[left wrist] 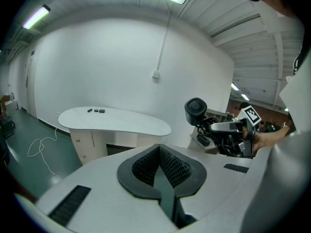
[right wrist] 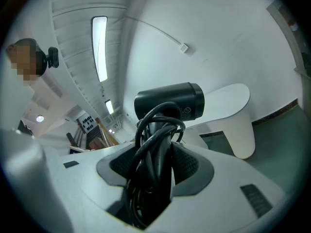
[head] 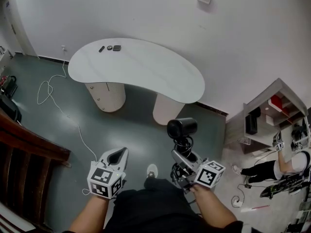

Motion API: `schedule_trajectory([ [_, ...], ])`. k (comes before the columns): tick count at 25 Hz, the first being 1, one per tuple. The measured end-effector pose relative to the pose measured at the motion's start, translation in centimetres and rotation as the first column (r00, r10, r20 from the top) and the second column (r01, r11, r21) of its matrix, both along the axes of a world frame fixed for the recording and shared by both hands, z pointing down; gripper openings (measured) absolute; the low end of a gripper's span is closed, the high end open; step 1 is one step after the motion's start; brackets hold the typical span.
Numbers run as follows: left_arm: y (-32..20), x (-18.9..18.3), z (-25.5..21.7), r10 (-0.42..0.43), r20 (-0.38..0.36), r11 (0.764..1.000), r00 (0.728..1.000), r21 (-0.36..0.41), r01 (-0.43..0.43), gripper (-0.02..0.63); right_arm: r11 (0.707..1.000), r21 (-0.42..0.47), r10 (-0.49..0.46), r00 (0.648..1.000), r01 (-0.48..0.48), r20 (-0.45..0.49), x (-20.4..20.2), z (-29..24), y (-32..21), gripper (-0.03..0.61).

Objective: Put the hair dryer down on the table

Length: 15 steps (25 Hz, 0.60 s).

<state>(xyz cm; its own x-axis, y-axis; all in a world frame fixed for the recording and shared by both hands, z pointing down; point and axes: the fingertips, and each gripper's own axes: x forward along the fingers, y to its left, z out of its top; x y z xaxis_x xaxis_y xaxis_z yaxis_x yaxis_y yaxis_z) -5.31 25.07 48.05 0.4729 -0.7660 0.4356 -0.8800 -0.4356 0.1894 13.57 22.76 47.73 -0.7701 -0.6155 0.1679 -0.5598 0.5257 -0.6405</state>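
White table (head: 146, 72): three small items (head: 110, 48) | left gripper (head: 118, 153): jaws together, empty | right gripper (head: 181, 152): clamps hair dryer (head: 182, 127)

White kidney-shaped table (head: 146, 69) against white wall (head: 146, 13), top resting on two rounded cream pedestals (head: 106, 96). Three small dark items (head: 110, 48) in short row near far left edge; rest of top bare. Grey-green floor (head: 131, 125) below. Thin white cable (head: 64, 112) lies looped on floor, left of table.
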Motion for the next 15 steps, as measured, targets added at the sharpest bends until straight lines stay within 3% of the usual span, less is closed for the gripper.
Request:
schedule_trajectory([
  [6, -4.3, 0.6, 0.0, -0.030, -0.023, 0.999, 0.999, -0.037, 0.029, 0.011, 0.999, -0.039, -0.018, 1.000, 0.019, 0.021, 1.0, 0.1, -4.6, 0.199],
  [15, -9.7, 2.7, 0.3, -0.047, -0.033, 0.997, 0.998, -0.062, 0.045, 0.011, 0.998, -0.011, -0.056, 0.998, 0.056, 0.030, 2.5, 0.1, -10.1, 0.199],
])
